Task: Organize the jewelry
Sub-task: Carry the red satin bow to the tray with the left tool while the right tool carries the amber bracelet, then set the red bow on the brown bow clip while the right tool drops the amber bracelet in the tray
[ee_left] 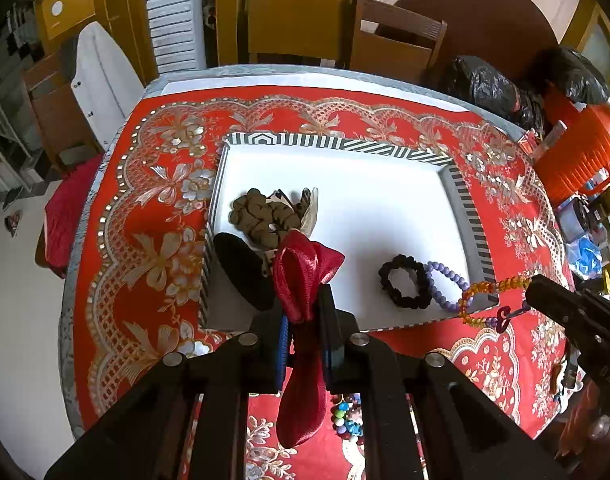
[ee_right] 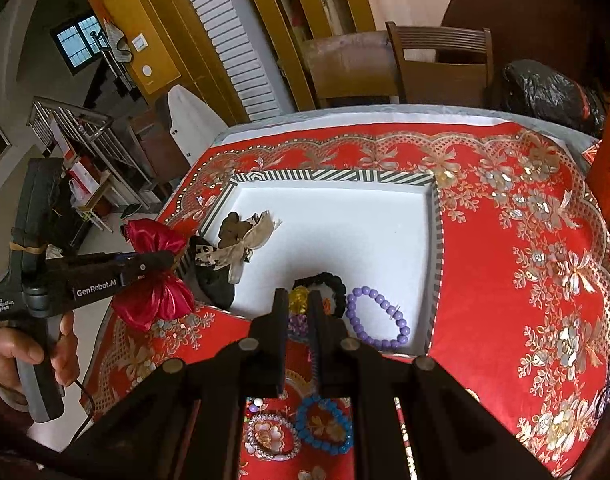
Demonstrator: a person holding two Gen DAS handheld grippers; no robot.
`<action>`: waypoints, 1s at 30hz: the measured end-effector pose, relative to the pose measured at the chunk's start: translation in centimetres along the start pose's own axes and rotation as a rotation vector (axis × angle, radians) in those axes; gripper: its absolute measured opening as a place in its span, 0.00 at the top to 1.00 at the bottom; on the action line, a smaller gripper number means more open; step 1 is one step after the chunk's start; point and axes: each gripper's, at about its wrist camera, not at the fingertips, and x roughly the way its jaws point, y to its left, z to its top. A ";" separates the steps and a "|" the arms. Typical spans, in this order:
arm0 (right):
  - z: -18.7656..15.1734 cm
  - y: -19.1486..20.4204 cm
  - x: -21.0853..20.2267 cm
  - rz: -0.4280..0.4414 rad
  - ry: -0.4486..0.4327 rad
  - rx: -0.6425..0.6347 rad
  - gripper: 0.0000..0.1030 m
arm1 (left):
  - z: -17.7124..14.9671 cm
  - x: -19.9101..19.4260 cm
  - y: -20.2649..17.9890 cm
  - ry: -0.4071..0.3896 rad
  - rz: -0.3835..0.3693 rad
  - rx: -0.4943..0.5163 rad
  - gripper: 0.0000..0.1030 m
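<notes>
Your left gripper (ee_right: 161,266) is black, "GenRobot.AI" printed white on its side, grey handle with a cable at the base. Silver round screws on the linkages. Bare skin on your left hand (ee_right: 29,354).

You see a table (ee_left: 117,144) covered by a red floral cloth (ee_left: 153,240). On the cloth rests a striped-rim tray (ee_left: 345,145). Loose bracelets (ee_right: 325,426) lie just in front of the tray.
</notes>
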 end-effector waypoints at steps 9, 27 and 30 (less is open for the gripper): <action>2.1 -1.0 2.0 -0.014 0.011 -0.008 0.91 | 2.7 1.1 -0.5 0.012 -0.043 -0.009 1.00; 5.4 -7.9 12.5 -0.139 0.134 0.087 0.91 | 12.9 11.5 2.7 0.095 -0.064 -0.147 1.00; 4.9 -9.6 13.4 -0.186 0.163 0.108 0.91 | 13.2 13.7 3.5 0.127 -0.058 -0.170 1.00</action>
